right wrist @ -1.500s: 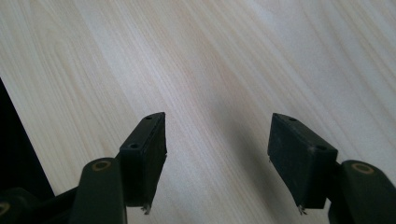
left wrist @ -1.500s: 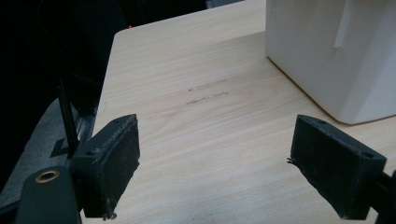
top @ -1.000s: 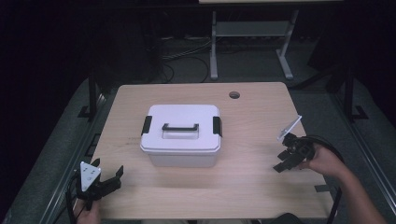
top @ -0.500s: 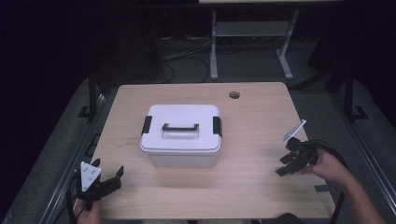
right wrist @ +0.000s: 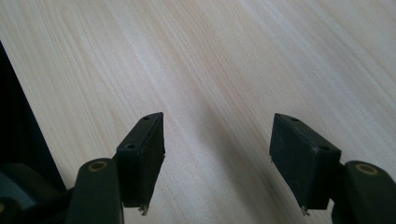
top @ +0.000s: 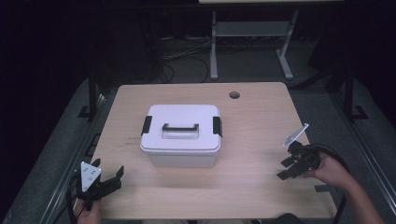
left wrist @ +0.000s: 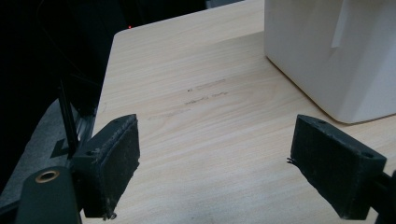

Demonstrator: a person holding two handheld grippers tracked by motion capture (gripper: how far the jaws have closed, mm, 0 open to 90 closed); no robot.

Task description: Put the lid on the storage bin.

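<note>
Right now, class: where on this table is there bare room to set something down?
Bare wood lies between the white box and the far edge with the round hole, and along the table front between left gripper and right gripper. Only the middle is taken.

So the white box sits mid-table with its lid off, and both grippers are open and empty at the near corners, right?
Not quite: the lid is on the white box, latches down, as the high view shows. The left gripper and right gripper are open and empty near the table's near corners.
</note>
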